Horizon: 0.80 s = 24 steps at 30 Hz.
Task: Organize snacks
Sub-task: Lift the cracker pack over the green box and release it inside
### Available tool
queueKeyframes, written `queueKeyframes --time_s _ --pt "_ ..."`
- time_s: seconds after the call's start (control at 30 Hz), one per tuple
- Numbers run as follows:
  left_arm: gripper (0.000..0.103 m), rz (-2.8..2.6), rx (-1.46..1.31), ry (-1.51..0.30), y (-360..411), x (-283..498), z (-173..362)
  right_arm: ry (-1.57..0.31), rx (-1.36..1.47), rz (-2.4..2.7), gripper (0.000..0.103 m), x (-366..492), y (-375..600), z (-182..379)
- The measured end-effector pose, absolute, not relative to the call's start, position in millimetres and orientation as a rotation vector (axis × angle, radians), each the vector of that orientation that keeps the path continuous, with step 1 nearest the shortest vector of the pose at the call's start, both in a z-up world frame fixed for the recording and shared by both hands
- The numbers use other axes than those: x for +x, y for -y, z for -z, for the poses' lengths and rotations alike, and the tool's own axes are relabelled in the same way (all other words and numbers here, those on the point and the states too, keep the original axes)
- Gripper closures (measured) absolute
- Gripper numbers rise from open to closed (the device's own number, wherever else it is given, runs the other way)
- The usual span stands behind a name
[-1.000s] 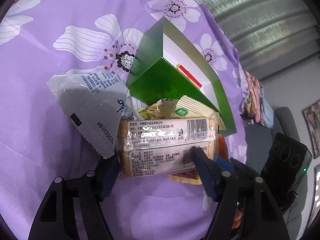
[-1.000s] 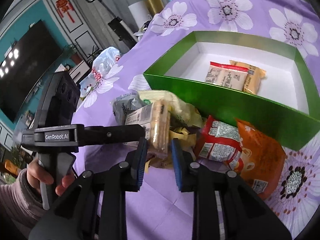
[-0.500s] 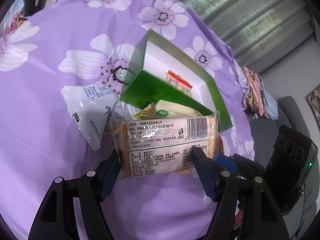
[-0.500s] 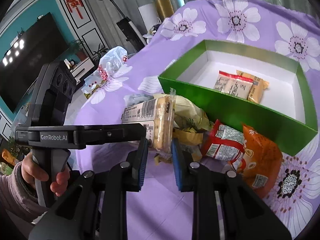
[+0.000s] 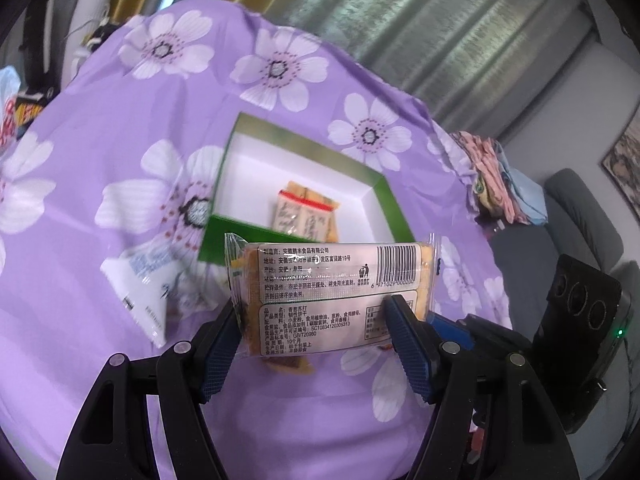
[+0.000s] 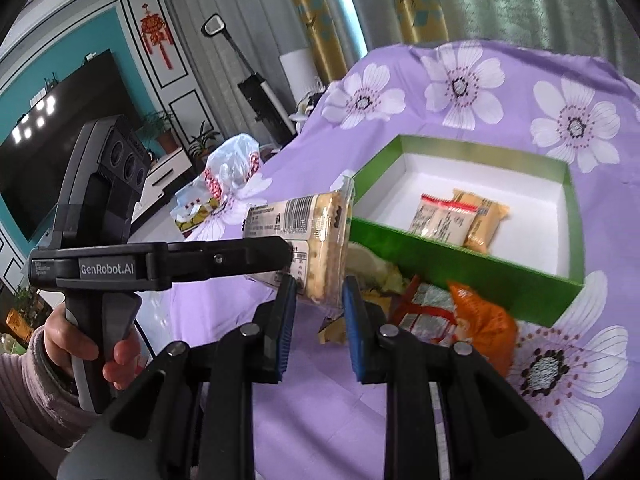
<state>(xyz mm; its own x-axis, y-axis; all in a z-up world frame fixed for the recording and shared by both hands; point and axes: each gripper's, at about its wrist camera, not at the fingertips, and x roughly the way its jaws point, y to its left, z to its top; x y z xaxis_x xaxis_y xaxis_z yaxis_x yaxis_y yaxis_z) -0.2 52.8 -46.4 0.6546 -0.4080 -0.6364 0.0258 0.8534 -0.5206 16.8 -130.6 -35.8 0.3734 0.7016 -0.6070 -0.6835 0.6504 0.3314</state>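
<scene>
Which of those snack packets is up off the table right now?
The long cracker pack, clamped in the left gripper; the others lie on the cloth or in the green box.

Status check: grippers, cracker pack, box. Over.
Left gripper shut on cracker pack, pack lifted short of green box. Right gripper shut, nothing between its fingers. Box holds two packets; nothing blocking.

Clear cracker pack held level above table; green box w/ two snack packs.

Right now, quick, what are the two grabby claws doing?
Left gripper: closed on the cracker pack, lifted above the table.
Right gripper: closed on one end of the same cracker pack.
</scene>
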Motion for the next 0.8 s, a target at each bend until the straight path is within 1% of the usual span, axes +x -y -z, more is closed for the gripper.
queueKeyframes --time_s 0.4,0.8 --pt "0.032 0.301 -0.422 -0.797 -29 24 22 -0.73 0.072 -0.835 0.079 29 157 18" --pt "0.032 0.331 -0.377 -0.798 -10 57 12 -0.705 0.103 -0.788 0.079 54 176 16"
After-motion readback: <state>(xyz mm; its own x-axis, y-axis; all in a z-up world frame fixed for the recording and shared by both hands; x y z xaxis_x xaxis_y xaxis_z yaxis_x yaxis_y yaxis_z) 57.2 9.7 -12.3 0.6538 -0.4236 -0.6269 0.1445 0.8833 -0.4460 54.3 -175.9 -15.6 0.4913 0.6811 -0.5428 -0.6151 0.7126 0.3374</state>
